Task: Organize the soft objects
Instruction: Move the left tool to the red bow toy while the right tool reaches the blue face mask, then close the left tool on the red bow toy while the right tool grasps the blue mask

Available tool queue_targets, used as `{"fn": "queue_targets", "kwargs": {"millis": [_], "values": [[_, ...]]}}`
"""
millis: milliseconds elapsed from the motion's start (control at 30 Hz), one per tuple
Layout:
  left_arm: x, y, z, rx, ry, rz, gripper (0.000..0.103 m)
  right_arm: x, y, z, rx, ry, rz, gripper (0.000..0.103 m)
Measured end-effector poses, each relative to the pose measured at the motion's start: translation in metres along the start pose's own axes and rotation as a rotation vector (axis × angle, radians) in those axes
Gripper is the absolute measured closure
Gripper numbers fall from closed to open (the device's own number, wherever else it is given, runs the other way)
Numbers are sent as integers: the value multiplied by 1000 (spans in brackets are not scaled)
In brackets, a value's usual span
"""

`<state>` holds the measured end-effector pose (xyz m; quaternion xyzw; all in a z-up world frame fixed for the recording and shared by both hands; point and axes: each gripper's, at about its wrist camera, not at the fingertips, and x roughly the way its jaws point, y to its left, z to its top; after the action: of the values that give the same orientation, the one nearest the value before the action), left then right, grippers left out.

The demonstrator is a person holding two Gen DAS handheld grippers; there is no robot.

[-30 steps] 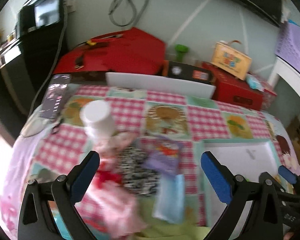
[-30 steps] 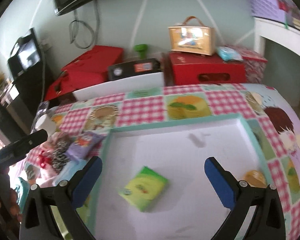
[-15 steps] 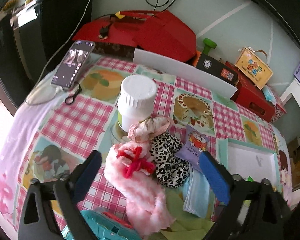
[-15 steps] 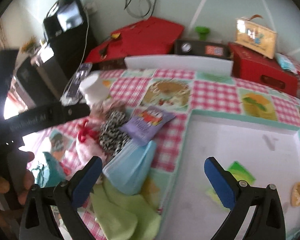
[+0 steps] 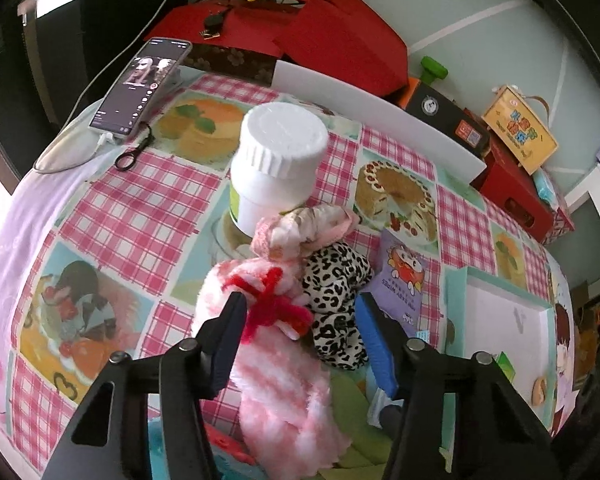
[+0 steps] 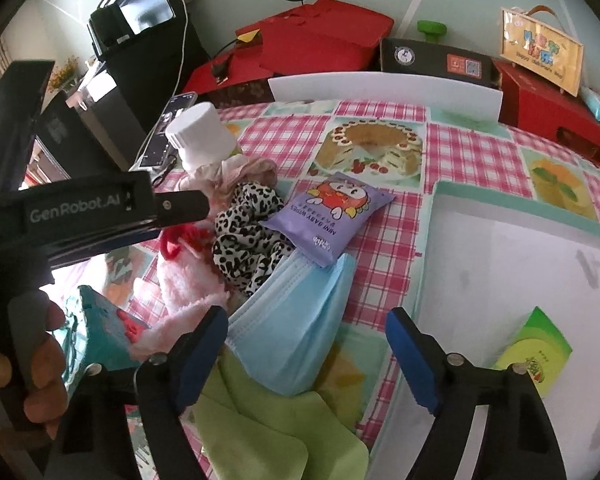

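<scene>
**Left claw straddled the pink fluffy bundle**

The purple pack (image 6: 327,217) read "MINI BABY WIPES"; the left claw's body (image 6: 80,214) carried "GenRobot.AI". The left gripper (image 5: 300,330) stood partly open, its fingers (image 5: 230,332) flanking the pink fluffy bundle (image 5: 276,344) and the leopard-print cloth (image 5: 336,300), not clamped on either. The right gripper (image 6: 308,354) gaped wide, holding nothing, above the blue face masks (image 6: 296,320) and green cloth (image 6: 268,436). Only the right view showed the green packet (image 6: 534,354) whole, lying in the white tray (image 6: 500,264) ahead to the right.
</scene>
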<state>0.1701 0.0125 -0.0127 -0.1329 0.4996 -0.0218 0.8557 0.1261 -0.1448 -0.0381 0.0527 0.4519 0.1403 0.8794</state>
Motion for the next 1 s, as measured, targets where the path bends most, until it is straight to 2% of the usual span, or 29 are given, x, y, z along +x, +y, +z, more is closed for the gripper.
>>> {"fn": "queue_targets", "kwargs": {"millis": [133, 267, 400, 600, 767, 1000], "values": [[4, -2, 0, 8, 2, 27, 53, 5, -1, -2, 6, 16, 19, 29], [8, 0, 0, -2, 4, 45, 63, 8, -3, -4, 14, 23, 25, 35], [9, 3, -1, -18, 0, 54, 68, 10, -2, -5, 14, 27, 28, 36], [14, 6, -2, -29, 9, 69, 70, 11, -2, -7, 8, 29, 22, 42], [13, 5, -2, -26, 3, 76, 72, 9, -7, -7, 21, 23, 7, 57], [12, 5, -2, -31, -1, 77, 73, 8, -10, -8, 23, 21, 8, 65]]}}
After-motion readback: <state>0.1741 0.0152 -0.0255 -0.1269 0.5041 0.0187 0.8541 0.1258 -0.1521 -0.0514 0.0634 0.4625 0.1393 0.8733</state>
